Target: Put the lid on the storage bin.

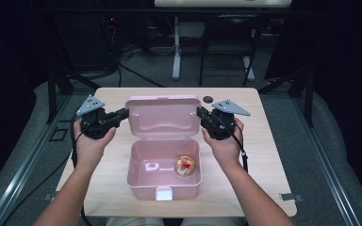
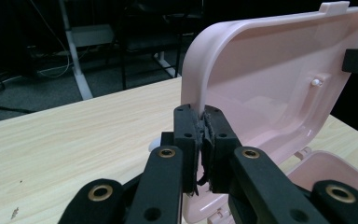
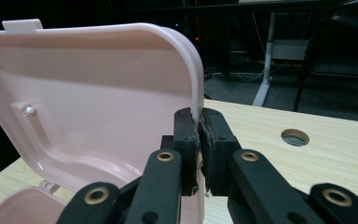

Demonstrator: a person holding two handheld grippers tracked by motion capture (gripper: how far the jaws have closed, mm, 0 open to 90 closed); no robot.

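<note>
Pink plastic is what the box [image 1: 164, 175] is made of; it is set on the pale wooden surface [image 1: 264, 155], near the front edge, with its lid [image 1: 164, 116] raised and leaning back from the hinge; a white latch [image 1: 164, 193] is seen at the front wall. A round golden ball [image 1: 185, 165] with red inside is seen lying in the right part of the open base. The left claw [image 1: 124, 112] is closed on the lid's left edge, the rim being pinched between its pads [image 2: 196, 140]; the right claw [image 1: 200, 112] is closed likewise on the lid's right edge, the rim being clamped between its pads [image 3: 196, 140]. Each claw is held by a hand, the left hand [image 1: 90, 143] and the right hand [image 1: 226, 141] resting beside the box. A round dark hole [image 1: 208, 99] is seen in the surface behind the lid.
</note>
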